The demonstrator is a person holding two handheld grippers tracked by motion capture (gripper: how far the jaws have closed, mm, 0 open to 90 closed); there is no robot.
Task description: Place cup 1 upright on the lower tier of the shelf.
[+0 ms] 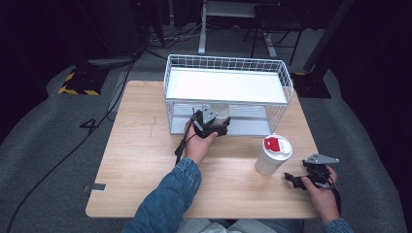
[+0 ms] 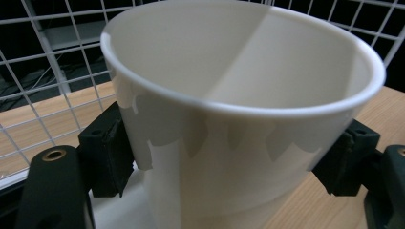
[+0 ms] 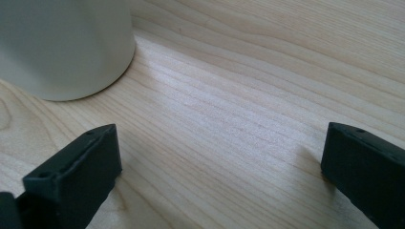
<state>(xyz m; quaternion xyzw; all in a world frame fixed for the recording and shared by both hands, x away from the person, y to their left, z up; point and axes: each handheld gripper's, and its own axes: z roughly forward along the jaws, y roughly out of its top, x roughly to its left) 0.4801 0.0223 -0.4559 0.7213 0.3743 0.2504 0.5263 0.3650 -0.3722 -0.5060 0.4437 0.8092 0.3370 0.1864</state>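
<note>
**A:** Your left gripper [image 1: 217,127] sits at the front of the white wire rack [image 1: 228,65], at its lower shelf, clenched on an open white paper cup [image 2: 239,109]. From the high view you only catch a pale sliver of that cup [image 1: 221,110] above the gripper's grey plate.

**B:** And the left gripper view?

**A:** It gives you what the high view hides: the cup's rim and hollow inside seen close, a black pad pressed against each side of its wall, the rack's wire grid behind it, and wooden tabletop on either side (you can't tell from here whether the cup's base rests on anything).

**B:** What about your right side?

**A:** Your right gripper [image 1: 297,178] lies low near the right front of the table [image 1: 141,160], its jaws spread wide with bare wood between them. It grips nothing.

**B:** The second cup?

**A:** The high view shows you a lidded white cup [image 1: 272,155] with a red patch on its lid, upright just to the left of your right gripper, apart from it. The right gripper view shows you its rounded lower wall [image 3: 62,47] standing flat on the wood, beyond the left jaw and not touching it. The lid is cut off there.
</note>
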